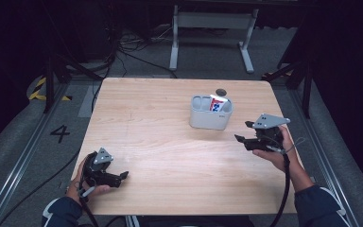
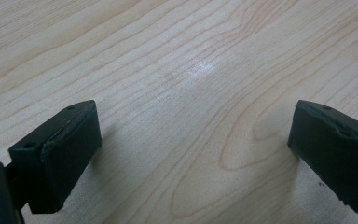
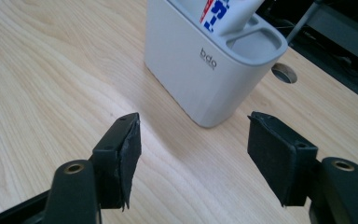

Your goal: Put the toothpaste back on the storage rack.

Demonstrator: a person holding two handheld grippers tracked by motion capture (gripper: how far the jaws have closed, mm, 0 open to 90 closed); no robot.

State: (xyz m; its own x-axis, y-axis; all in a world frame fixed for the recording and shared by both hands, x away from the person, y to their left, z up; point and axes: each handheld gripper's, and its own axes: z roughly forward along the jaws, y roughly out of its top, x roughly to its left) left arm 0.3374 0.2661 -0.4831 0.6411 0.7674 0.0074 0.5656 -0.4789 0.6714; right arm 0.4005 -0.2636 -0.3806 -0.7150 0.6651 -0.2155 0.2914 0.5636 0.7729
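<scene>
A white compartmented holder (image 1: 211, 113) stands on the wooden table (image 1: 160, 142), right of centre; the right gripper view shows it close up (image 3: 205, 70) with "bdo" on its side. A white tube with red and blue print (image 1: 217, 103) stands in one of its right-hand compartments (image 3: 223, 14). My right gripper (image 1: 244, 132) hovers just right of the holder, its jaws open and empty (image 3: 191, 158), pointing at the holder's near corner. My left gripper (image 1: 123, 177) rests near the table's front left, open, with bare wood between its jaws (image 2: 191, 149).
A round cable hole (image 1: 221, 91) lies in the tabletop behind the holder. A white table frame (image 1: 212, 33) and loose cables stand on the floor beyond the far edge. Metal rails run along the floor on both sides.
</scene>
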